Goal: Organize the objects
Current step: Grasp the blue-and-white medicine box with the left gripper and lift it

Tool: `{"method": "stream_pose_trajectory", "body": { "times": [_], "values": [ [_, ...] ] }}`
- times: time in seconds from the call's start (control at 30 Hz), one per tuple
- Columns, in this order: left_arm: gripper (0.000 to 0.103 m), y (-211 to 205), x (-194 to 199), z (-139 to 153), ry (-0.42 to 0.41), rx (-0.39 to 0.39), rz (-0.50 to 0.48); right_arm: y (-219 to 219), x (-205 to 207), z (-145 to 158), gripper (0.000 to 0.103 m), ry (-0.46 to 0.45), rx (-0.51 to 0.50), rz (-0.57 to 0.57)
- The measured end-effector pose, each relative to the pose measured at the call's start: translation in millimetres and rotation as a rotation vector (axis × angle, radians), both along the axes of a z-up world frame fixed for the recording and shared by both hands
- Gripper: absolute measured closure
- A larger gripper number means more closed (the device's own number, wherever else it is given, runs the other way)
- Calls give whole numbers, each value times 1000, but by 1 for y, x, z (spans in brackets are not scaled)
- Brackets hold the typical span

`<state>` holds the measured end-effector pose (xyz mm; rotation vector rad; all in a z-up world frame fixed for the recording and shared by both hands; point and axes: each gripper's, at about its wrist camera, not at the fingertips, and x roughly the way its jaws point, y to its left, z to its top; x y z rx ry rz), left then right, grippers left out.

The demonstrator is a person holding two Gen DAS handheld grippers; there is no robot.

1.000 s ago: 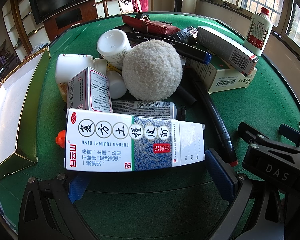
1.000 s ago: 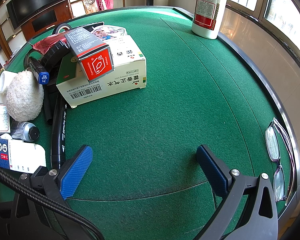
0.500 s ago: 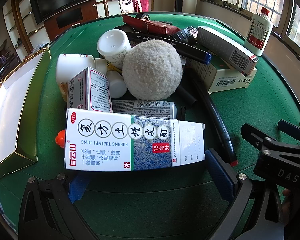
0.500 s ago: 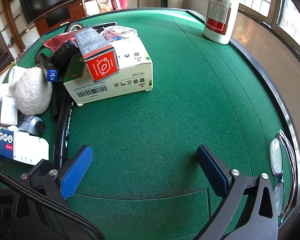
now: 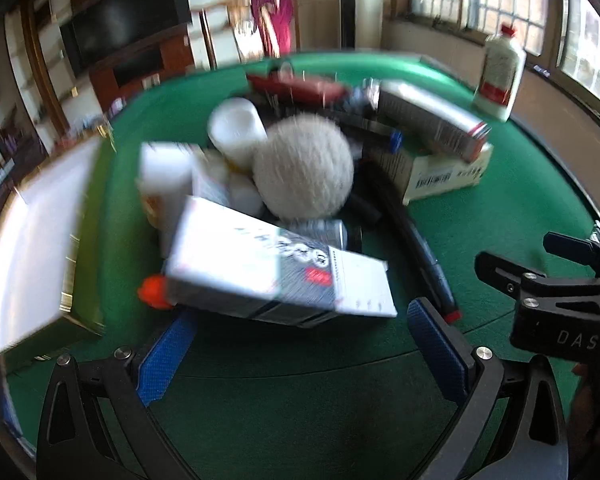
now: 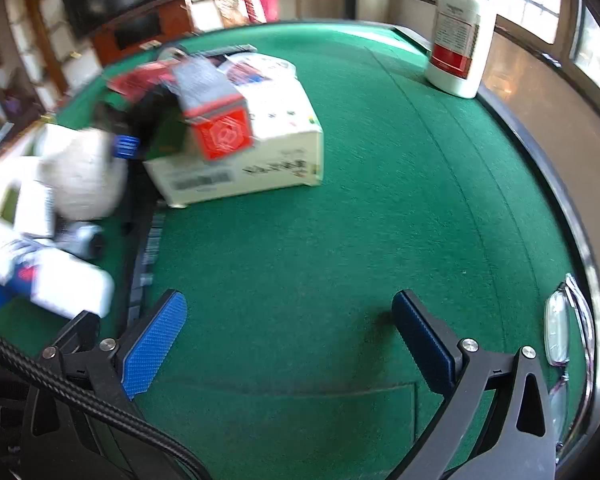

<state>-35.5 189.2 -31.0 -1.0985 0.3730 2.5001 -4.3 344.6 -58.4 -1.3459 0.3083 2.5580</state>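
Green felt covers the table (image 6: 340,220), where a heap of boxes, bottles and a woolly ball (image 5: 304,168) sits beside an open tray (image 5: 32,240). We judge sorting barely begun: our left gripper (image 5: 300,340), jaws wide and empty, nears the long white box (image 5: 276,268), lying tilted, blurred, at the heap's front. Next we must straddle its short sides and close; our right gripper (image 6: 288,344) hangs open over bare felt.

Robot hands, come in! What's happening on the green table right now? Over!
Left hand-held gripper open, just short of the tilted white box. Right hand-held gripper open over bare felt. Fuzzy ball and black marker crowd the box.
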Motion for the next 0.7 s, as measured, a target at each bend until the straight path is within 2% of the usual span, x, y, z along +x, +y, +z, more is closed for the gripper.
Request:
{"method": "stream_pose_trajectory", "body": {
  "times": [0.07, 0.1, 0.17, 0.2, 0.27, 0.33, 0.37, 0.47, 0.53, 0.57, 0.63, 0.7],
  "values": [
    [2, -23, 16, 19, 76, 43, 1, -11, 18, 19, 4, 43, 101, -11],
    [2, -44, 24, 32, 119, 82, 13, -24, 32, 35, 4, 101, 192, -9],
    [2, -74, 27, 48, 166, 140, 57, -48, 44, 59, 3, 192, 259, 44],
    [2, -91, 26, 55, 173, 175, 78, -65, 47, 74, 0, 255, 289, 95],
    [2, -120, 24, 56, 136, 219, 118, -83, 44, 87, 0, 319, 345, 157],
    [2, -140, 30, 45, 89, 270, 124, -87, 31, 86, 0, 283, 404, 180],
    [2, -145, 33, 37, 64, 290, 111, -82, 30, 85, 1, 266, 384, 172],
    [2, -153, 38, 15, 14, 312, 94, -49, 43, 86, 1, 315, 139, 187],
    [2, -151, 36, 9, -4, 329, 70, -31, 39, 81, 2, 271, -14, 175],
    [2, -149, 36, 9, -7, 335, 51, -26, 39, 77, 6, 252, -62, 173],
    [2, -141, 39, 12, -1, 323, -17, -28, 42, 72, 9, 247, -90, 180],
    [2, -130, 45, 17, 20, 274, -115, -27, 49, 70, 9, 272, -93, 189]
  ]
}}
